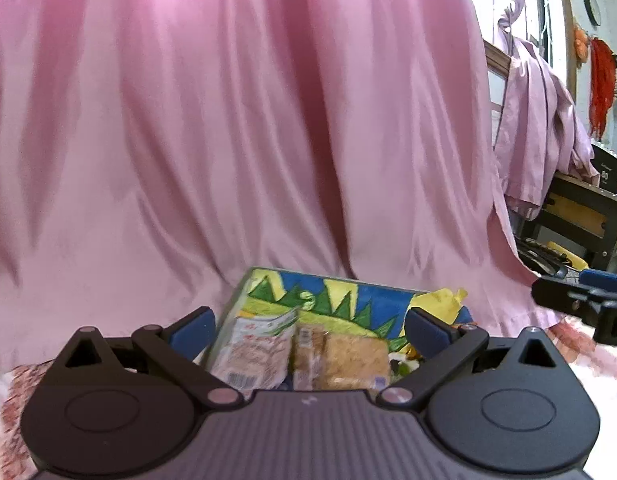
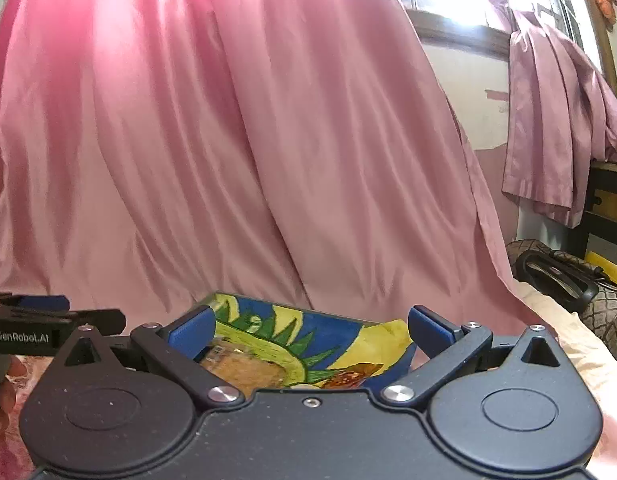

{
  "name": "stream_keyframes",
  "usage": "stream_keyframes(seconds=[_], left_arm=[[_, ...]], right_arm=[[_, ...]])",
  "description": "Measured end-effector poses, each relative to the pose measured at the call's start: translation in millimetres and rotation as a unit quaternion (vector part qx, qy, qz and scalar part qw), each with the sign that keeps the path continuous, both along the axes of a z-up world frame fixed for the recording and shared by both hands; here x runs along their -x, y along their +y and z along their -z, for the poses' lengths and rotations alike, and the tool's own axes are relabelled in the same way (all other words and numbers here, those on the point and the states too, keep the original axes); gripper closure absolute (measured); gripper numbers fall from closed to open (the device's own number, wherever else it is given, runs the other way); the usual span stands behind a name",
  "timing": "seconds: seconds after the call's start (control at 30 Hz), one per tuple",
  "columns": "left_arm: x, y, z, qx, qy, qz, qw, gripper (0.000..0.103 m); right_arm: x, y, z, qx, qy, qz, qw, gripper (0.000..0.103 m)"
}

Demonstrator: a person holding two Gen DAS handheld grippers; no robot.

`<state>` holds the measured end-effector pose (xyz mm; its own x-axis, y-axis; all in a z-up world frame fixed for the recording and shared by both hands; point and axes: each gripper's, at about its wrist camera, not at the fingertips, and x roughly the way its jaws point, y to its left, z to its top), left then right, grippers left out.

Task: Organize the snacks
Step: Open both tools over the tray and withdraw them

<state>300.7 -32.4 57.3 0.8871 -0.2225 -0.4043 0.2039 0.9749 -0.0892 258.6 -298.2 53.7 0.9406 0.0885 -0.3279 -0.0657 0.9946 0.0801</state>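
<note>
A box (image 1: 340,296) painted blue, green and yellow lies low in the middle of both wrist views, painted wall (image 2: 328,326) facing me. Inside it are a white printed packet (image 1: 256,350), a brown biscuit packet (image 1: 352,362) and a crumpled yellow packet (image 1: 444,300). My left gripper (image 1: 308,320) hovers above and short of the box, open, its blue pads wide apart with nothing gripped. My right gripper (image 2: 310,320) hangs over the same box, also open and holding nothing. The brown packet (image 2: 244,364) and yellow packet (image 2: 388,340) show below it. Each gripper appears sideways at the other view's edge.
A pink curtain (image 1: 228,120) hangs close behind the box and fills most of both views. The box rests on a pale floral cloth (image 2: 580,344). A dark patterned bag (image 2: 568,276) and a black-framed wooden table (image 1: 580,208) stand to the right. A hand (image 2: 4,384) holds the left gripper.
</note>
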Motion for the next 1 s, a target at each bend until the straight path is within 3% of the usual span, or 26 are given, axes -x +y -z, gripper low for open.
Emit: stream_keyframes(seconds=[0.27, 0.67, 1.0], left_arm=[[62.9, 17.2, -5.9, -0.013, 0.007, -0.035, 0.9993, 0.0], [169.4, 19.1, -18.9, -0.044, -0.033, -0.065, 0.9964, 0.0], [206.1, 18.3, -10.1, -0.046, -0.031, -0.086, 0.9947, 0.0]], right_arm=[[55.1, 13.2, -13.9, -0.007, -0.017, -0.017, 1.0, 0.001], [147.5, 21.9, -24.3, -0.02, -0.038, -0.04, 0.998, 0.001], [201.6, 31.9, -20.7, -0.012, -0.05, -0.045, 0.998, 0.001]])
